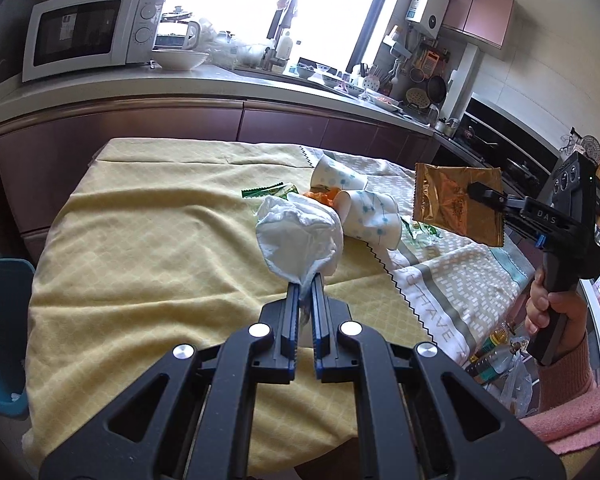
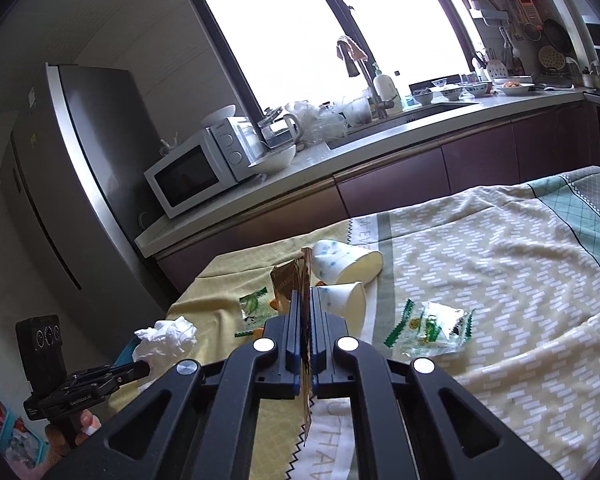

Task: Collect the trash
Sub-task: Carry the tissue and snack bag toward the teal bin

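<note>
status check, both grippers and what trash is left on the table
Left gripper shut on crumpled tissue, lifted. Right gripper shut on gold wrapper, lifted. Two paper cups and green wrappers on the table. Nothing blocking.

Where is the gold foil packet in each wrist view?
Left wrist: gold foil packet at right of centre, held up flat-on by the right gripper.
Right wrist: seen edge-on at centre, clamped between the fingers.
Shared landmark: microwave.

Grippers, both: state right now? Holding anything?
Left gripper: shut on the crumpled white tissue, lifted off the table.
Right gripper: shut on the flat gold foil packet.
</note>
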Demonstrator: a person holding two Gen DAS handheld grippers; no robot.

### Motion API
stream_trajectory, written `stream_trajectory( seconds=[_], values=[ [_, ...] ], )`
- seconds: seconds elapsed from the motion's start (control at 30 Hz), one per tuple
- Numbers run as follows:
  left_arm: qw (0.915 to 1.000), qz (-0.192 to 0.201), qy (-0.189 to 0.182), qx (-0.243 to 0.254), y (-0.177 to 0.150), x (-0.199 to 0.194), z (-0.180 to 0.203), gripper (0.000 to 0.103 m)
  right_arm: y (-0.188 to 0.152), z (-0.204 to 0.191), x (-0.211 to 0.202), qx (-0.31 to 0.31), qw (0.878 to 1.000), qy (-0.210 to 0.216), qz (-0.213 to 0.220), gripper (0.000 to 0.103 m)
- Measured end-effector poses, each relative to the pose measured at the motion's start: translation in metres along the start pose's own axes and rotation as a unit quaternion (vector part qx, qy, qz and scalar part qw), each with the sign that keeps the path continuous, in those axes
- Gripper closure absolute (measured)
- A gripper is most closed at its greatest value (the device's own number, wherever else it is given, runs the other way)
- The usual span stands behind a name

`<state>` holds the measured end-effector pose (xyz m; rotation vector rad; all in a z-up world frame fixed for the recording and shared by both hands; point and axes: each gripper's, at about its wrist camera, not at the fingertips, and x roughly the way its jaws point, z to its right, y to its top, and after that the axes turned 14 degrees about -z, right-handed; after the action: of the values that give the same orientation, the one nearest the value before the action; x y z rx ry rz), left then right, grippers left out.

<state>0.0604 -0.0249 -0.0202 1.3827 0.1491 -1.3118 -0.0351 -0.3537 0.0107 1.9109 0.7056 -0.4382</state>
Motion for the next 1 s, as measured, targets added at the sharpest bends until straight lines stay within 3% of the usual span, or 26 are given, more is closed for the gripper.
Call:
stream_trajectory(
  seconds=[0.2, 0.5, 1.0],
  values=[
    [0.9995, 0.020, 0.020, -0.017, -0.004, -0.022, -0.016, 0.097, 0.008, -0.033, 0.021, -0.031, 0.998, 0.059, -0.018, 0.100],
    [0.9947, 0.047, 0.068, -0.061, -0.018, -0.057, -0.054, 0.097, 0.015, -0.087, 0.083, -0.070, 0.985, 0.134, -0.082, 0.100],
    [0.9704, 0.088, 0.156, -0.162, -0.057, -0.125, -0.137, 0.097, 0.022, -0.200, 0.164, -0.165, 0.945, 0.226, -0.168, 0.100]
  ],
)
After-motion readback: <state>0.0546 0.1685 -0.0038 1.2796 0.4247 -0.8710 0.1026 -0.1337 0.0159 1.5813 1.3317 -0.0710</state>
